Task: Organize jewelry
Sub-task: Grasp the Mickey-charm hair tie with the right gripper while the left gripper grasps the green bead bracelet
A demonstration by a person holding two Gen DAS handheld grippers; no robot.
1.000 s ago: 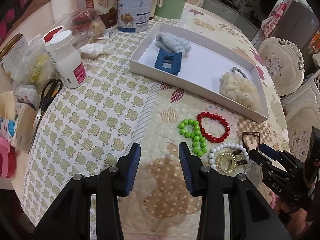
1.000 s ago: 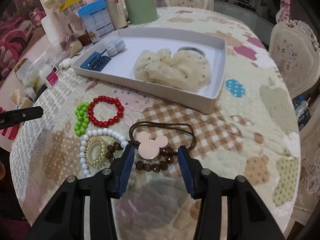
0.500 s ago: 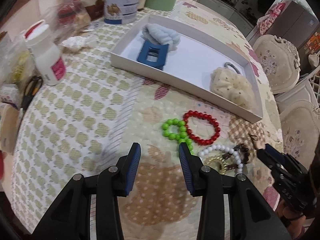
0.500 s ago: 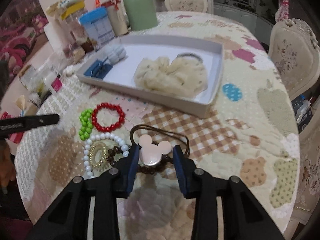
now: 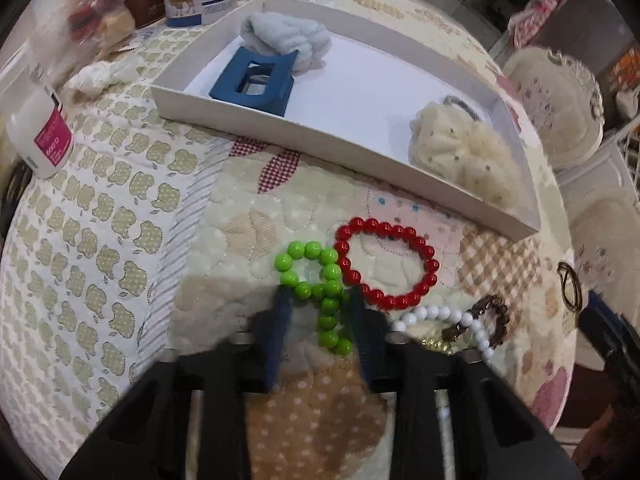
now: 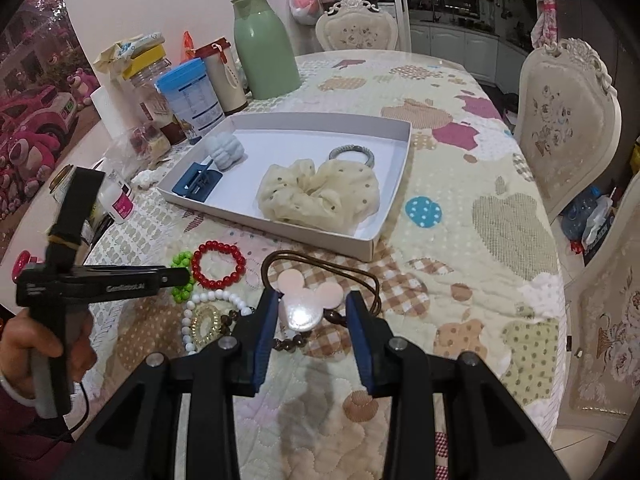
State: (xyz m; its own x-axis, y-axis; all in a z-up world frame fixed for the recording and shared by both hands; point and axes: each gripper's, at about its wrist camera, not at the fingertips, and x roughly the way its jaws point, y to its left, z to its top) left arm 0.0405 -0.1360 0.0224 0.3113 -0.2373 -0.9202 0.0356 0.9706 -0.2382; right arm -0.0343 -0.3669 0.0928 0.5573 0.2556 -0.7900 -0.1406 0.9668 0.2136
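Note:
My left gripper (image 5: pixel 318 300) is open, its fingers either side of the green bead bracelet (image 5: pixel 320 284) on the quilt; it also shows in the right wrist view (image 6: pixel 176 276). A red bead bracelet (image 5: pixel 386 264) lies just right of it, then a white bead bracelet (image 5: pixel 444 320) and a brown one (image 5: pixel 490 312). My right gripper (image 6: pixel 312 300) is open around the pink mouse-shaped hair tie (image 6: pixel 308 296) with its brown cord (image 6: pixel 340 272). The white tray (image 6: pixel 400 184) holds a cream scrunchie (image 6: pixel 320 196), a blue claw clip (image 6: pixel 198 184), a pale blue scrunchie (image 6: pixel 224 152) and a grey hair tie (image 6: pixel 352 152).
A green flask (image 6: pixel 262 48), a blue-lidded tin (image 6: pixel 190 96), jars and a white bottle (image 5: pixel 38 136) crowd the table's far left. A gold coil tie (image 6: pixel 206 320) lies by the white beads. Chairs (image 6: pixel 560 120) stand at the right edge.
My left gripper moved forward and down until its fingers straddle the green bracelet. My right gripper's fingers have opened wider around the pink hair tie.

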